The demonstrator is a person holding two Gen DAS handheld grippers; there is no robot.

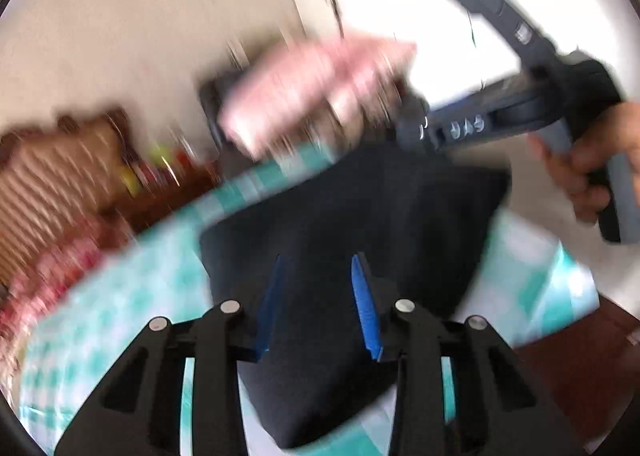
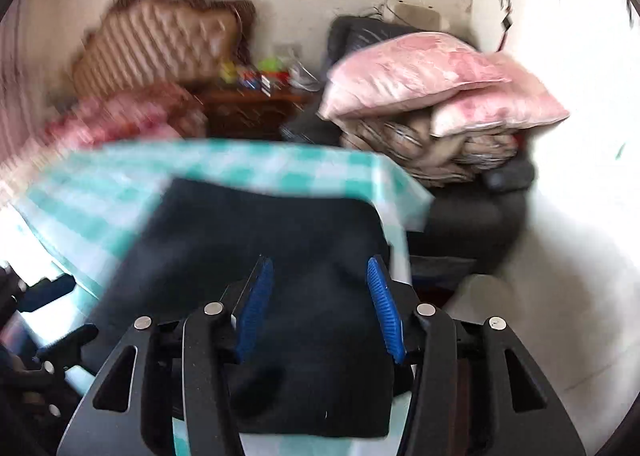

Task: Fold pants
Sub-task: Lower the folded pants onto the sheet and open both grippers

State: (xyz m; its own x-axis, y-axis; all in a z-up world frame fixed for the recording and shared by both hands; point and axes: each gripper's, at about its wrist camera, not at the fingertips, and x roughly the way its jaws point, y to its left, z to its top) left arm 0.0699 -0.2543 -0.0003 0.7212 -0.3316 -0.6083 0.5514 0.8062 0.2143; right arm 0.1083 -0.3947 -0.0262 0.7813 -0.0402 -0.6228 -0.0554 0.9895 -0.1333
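The dark navy pants (image 1: 344, 224) lie folded in a compact block on a table with a teal and white checked cloth (image 1: 132, 296). My left gripper (image 1: 320, 268) is open above the near part of the pants, blue pads apart. In the right wrist view the same folded pants (image 2: 280, 256) lie under my right gripper (image 2: 320, 276), which is open with nothing between its pads. The right gripper's grey body and the hand holding it (image 1: 560, 128) show at the far right of the left wrist view. Both views are motion-blurred.
A pile of pink pillows and bedding (image 2: 432, 96) sits on a dark chair behind the table. A tufted headboard (image 2: 160, 40) and a wooden nightstand with small items (image 2: 256, 96) stand at the back left. White wall lies to the right.
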